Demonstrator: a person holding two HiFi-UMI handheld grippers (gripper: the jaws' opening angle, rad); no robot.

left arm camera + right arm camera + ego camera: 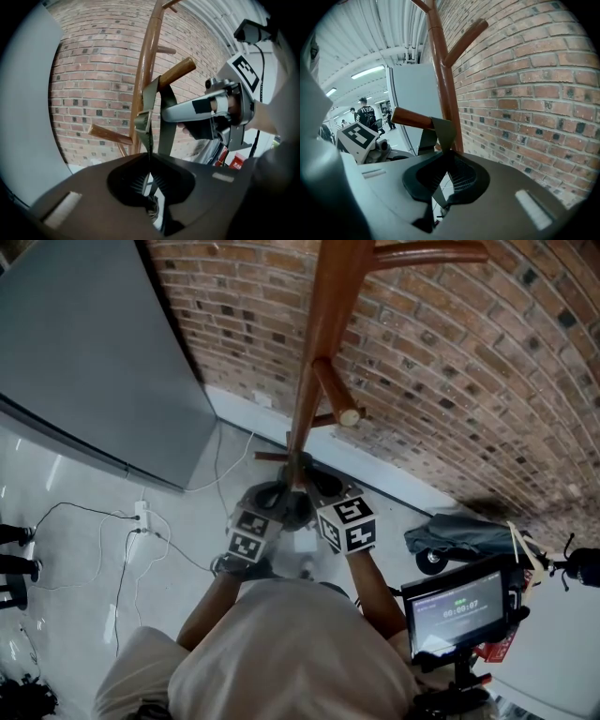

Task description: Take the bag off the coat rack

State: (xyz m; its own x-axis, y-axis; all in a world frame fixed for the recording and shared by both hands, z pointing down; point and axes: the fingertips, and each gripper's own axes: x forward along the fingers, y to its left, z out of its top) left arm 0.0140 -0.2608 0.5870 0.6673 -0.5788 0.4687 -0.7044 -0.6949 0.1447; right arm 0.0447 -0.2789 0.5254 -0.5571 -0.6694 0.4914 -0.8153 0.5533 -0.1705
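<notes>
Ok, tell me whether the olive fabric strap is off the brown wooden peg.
No, the olive fabric strap is looped over the brown wooden peg.

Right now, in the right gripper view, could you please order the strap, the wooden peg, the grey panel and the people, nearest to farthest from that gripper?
1. The strap: pinched in the right gripper jaws.
2. The wooden peg: just above left, carrying the strap.
3. The grey panel: behind the peg, centre.
4. The people: far back, left.
</notes>
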